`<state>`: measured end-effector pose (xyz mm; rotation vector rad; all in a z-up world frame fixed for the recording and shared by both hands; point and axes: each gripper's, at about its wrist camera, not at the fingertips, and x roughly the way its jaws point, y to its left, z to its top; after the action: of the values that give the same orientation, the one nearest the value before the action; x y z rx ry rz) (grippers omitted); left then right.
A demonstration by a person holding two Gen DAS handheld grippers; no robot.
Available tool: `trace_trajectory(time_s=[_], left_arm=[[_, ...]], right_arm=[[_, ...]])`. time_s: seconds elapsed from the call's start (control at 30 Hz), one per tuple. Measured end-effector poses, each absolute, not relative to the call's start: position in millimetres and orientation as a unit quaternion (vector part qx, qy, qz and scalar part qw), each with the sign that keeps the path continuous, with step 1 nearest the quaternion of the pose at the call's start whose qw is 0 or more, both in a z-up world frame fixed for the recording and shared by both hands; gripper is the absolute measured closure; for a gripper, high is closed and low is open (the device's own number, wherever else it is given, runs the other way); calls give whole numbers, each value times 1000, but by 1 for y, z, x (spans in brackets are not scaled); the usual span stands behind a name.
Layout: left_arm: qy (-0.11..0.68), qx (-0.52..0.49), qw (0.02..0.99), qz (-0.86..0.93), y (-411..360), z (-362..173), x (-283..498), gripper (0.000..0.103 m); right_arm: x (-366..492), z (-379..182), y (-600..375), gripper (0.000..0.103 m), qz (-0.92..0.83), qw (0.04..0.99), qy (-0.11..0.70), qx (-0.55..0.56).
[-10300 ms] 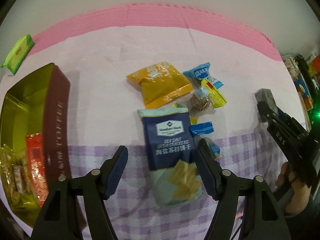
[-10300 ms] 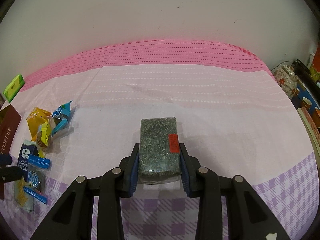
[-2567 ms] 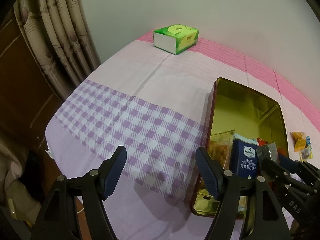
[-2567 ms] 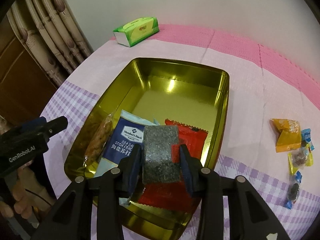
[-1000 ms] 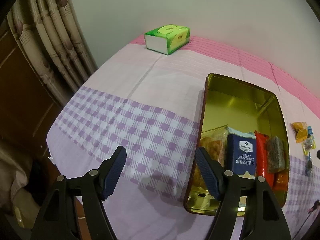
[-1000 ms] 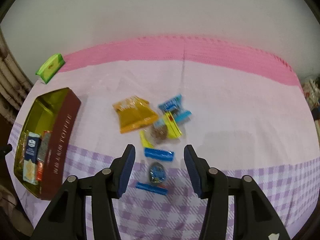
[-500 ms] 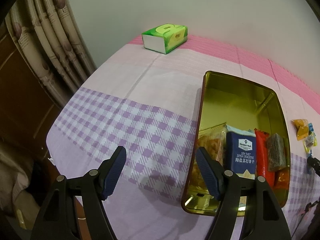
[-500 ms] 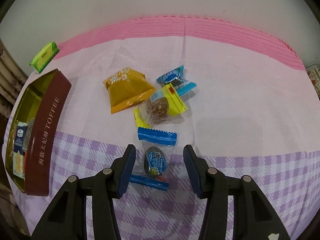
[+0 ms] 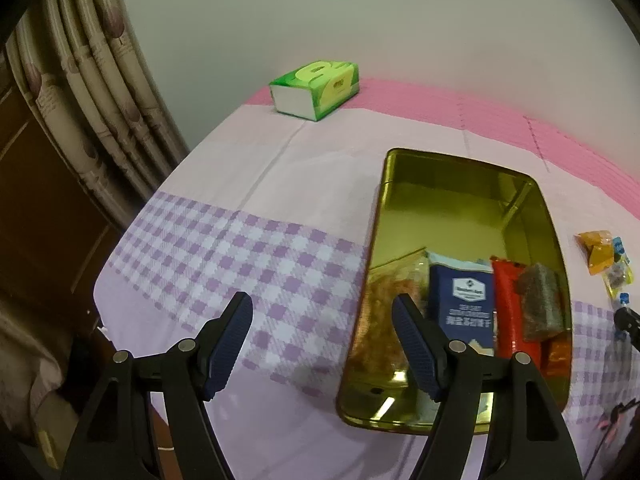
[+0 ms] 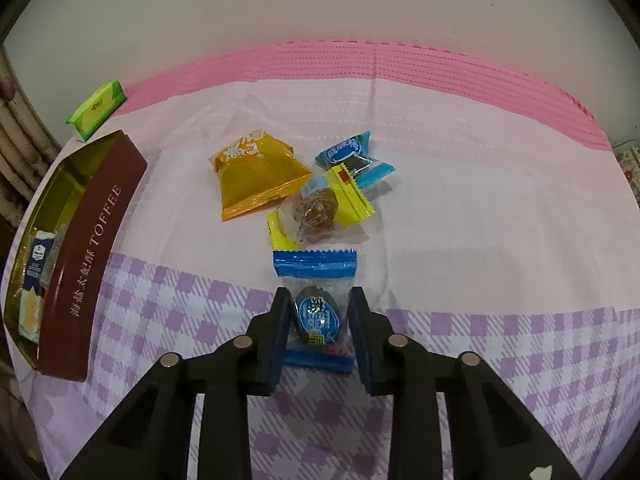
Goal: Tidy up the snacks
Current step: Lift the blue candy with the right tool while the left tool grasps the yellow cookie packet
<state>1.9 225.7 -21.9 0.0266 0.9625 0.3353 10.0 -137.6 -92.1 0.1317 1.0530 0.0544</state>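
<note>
Low over the cloth, right tool [image 10: 318, 320] parted around blue candy [image 10: 318, 317], left tool [image 9: 322, 338] wide, empty.

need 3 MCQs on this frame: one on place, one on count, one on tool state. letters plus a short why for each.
1. Where is the navy cracker pack?
A. in the tin
B. on the checked cloth
C. beside the tissue box

2. How many wrapped snacks lie on the cloth outside the tin?
A. two
B. four
C. six

3. What is the right tool doing?
A. shut on nothing
B. raised above bare cloth
C. fingers either side of the blue candy

Answers:
1 A: the left view shows it lying inside the gold walls, next to the red pack.
2 B: orange bag, blue-wrapped sweet, yellow-wrapped sweet, blue candy.
3 C: the candy sits between both fingers; a firm pinch cannot be told.
</note>
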Motion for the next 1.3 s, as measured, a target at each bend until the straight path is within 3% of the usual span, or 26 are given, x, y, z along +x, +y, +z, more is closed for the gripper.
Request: trace_trajectory(time_s=[0.63,1.3], left_arm=[[436,73,897,13,105,8,27,30],[473,143,849,-188,-69,-56,60,31]], right_arm=[[20,-99,-241,79,-83,887,452,37],[17,-107,-278,78,-95,897,430,39]])
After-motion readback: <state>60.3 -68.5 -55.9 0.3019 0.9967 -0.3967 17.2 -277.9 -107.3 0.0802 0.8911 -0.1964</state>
